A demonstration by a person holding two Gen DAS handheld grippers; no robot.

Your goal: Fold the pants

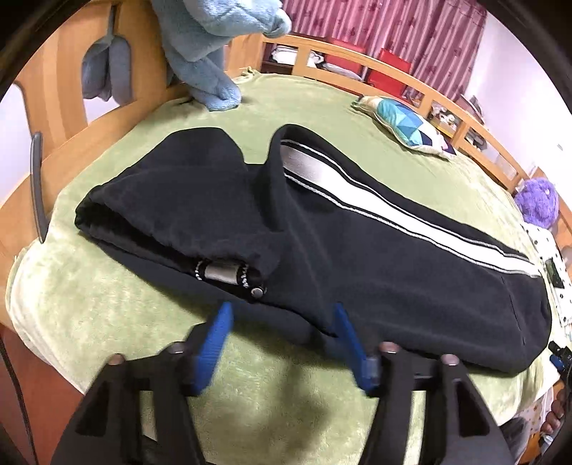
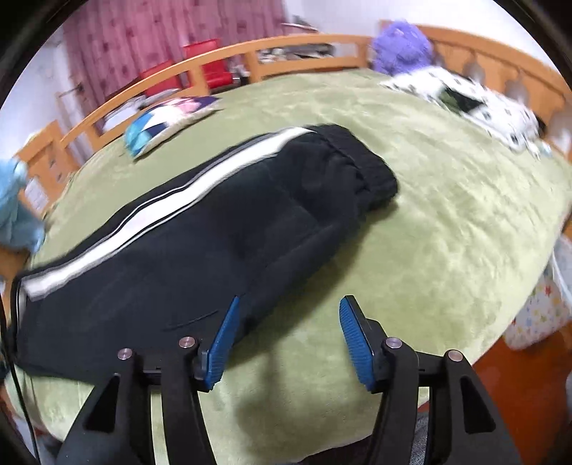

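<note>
1. Green blanket [image 1: 107, 304] covers a bed with a wooden rail [image 1: 411, 77]; pink curtains [image 1: 393, 28] hang behind the rail.
2. Black pants [image 1: 357, 257] lie flat mid-blanket, white side stripe [image 1: 393, 218] on the edge away from the cameras.
3. Leg end is folded back over the pants: in the left wrist view a cuff [image 1: 228, 273] with a grey patch and a snap sits on top of the lower layer, toward the near edge.
4. Right wrist view: pants [image 2: 214, 243] run diagonally, elastic waistband [image 2: 361, 168] at the end toward the spotted fabric [image 2: 482, 107].
5. Left gripper [image 1: 282, 314]: blue fingers [image 1: 214, 347] spread wide, nothing between them. It sits at the pants' near edge; one fingertip overlaps the black fabric in view, contact unclear.
6. Right gripper [image 2: 289, 307]: blue fingers [image 2: 225, 339] wide apart, holding nothing. One finger is over the pants' near edge, the other over bare blanket. Touching or hovering: can't tell.
7. Around the pants: patterned pillow [image 1: 404, 125] on the stripe side, well apart; light blue plush [image 1: 211, 53] beyond the folded leg end; purple plush [image 2: 400, 46] by the rail past the waistband.
8. Right wrist view is motion-blurred.
</note>
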